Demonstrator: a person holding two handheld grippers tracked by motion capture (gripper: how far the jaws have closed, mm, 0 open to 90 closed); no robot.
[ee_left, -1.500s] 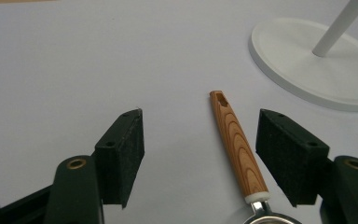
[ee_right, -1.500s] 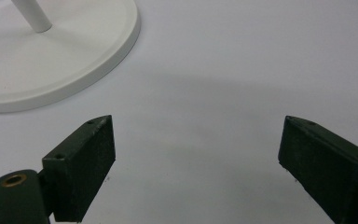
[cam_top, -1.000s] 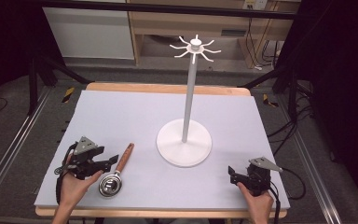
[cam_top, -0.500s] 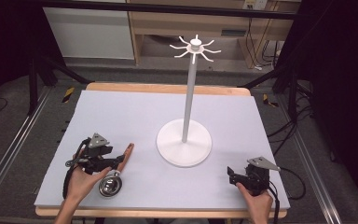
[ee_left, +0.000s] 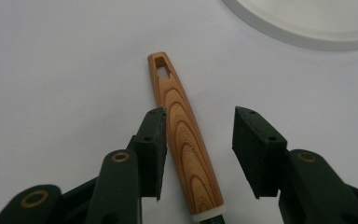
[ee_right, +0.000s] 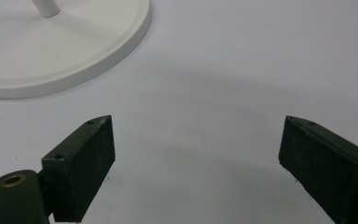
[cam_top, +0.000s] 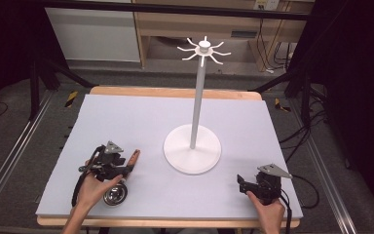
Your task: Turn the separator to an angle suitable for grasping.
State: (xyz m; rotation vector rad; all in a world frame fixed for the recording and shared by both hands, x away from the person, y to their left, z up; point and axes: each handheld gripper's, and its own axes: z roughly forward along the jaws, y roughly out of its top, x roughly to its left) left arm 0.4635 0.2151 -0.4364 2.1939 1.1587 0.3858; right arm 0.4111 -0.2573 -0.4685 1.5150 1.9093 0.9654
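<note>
One strainer (cam_top: 118,187), two grippers apart.

strainer handle (ee_left: 186,144): lower end cut by frame edge | strainer bowl (cam_top: 115,195): partly hidden under left hand (cam_top: 96,187)

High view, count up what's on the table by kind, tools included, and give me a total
Wooden-handled strainer: 1
White hook stand: 1
Black tools: 2, left tool and right tool
Total: 4
</note>
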